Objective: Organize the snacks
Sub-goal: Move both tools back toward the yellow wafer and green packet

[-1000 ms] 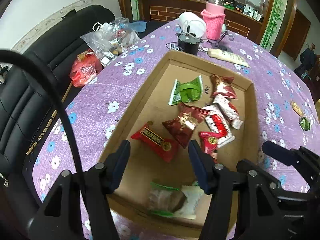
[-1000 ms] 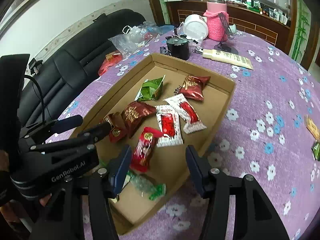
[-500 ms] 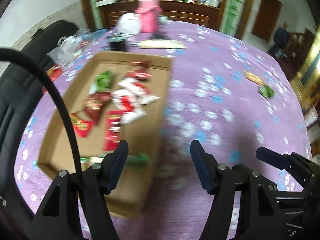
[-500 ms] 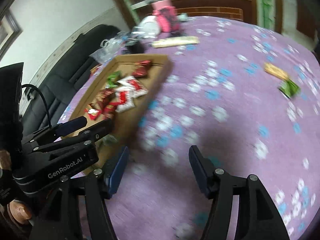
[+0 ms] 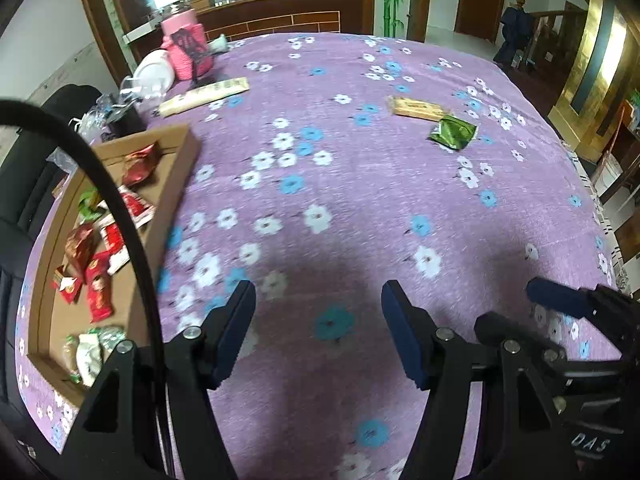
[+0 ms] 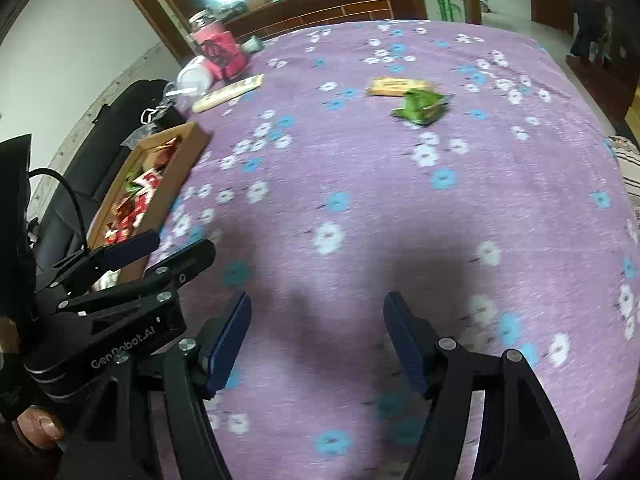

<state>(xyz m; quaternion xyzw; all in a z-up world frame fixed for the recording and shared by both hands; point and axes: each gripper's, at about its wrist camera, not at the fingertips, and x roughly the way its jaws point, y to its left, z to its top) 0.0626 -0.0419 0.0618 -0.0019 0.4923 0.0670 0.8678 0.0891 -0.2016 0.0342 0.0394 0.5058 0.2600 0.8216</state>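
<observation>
Left wrist view: the left gripper hangs over bare purple tablecloth, jaws apart, nothing between them. The cardboard tray of wrapped snacks lies at the left edge. Two loose snacks remain well apart from it: a green packet touching a tan bar. Risk: because they touch, a pinch on one may drag or flick the other. A black cable crosses the tray side.

Right wrist view: the right gripper has its jaws opening, empty. The green packet partly overlaps the tan bar. The path is clear; a pink jar and a cream packet stand aside.
</observation>
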